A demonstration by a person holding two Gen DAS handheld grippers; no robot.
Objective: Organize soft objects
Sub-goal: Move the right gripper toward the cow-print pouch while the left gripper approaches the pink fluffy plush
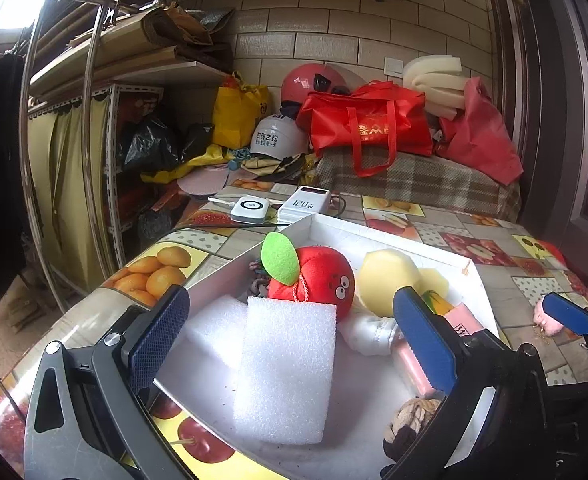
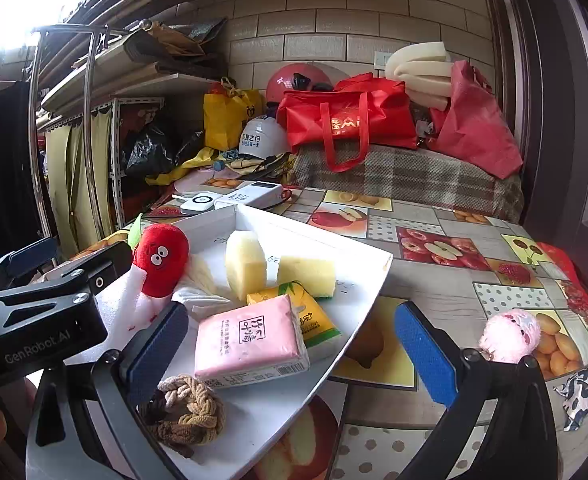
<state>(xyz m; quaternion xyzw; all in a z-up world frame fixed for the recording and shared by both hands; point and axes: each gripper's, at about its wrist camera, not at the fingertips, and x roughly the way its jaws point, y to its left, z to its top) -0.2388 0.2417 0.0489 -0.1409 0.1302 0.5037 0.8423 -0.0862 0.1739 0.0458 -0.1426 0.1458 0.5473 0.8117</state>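
Observation:
A white tray (image 1: 374,236) on the fruit-print table holds two white foam blocks (image 1: 289,368), a red apple plush (image 1: 322,280), yellow sponges (image 1: 390,276), a pink tissue pack (image 2: 249,336), a yellow tissue pack (image 2: 318,316) and a braided hair tie (image 2: 189,412). My left gripper (image 1: 291,316) is open over the tray's near side. The upper foam block lies between its fingers, untouched. My right gripper (image 2: 289,332) is open over the tray's right edge (image 2: 358,320), holding nothing. A pink plush ball (image 2: 510,336) lies on the table just right of it.
A black-and-white fabric piece (image 2: 578,396) lies near the table's right edge. Two white power banks (image 1: 277,206) with cables sit behind the tray. Red bags (image 1: 366,120), helmets (image 1: 277,136) and foam rolls are piled at the back. A metal rack (image 1: 89,128) stands left.

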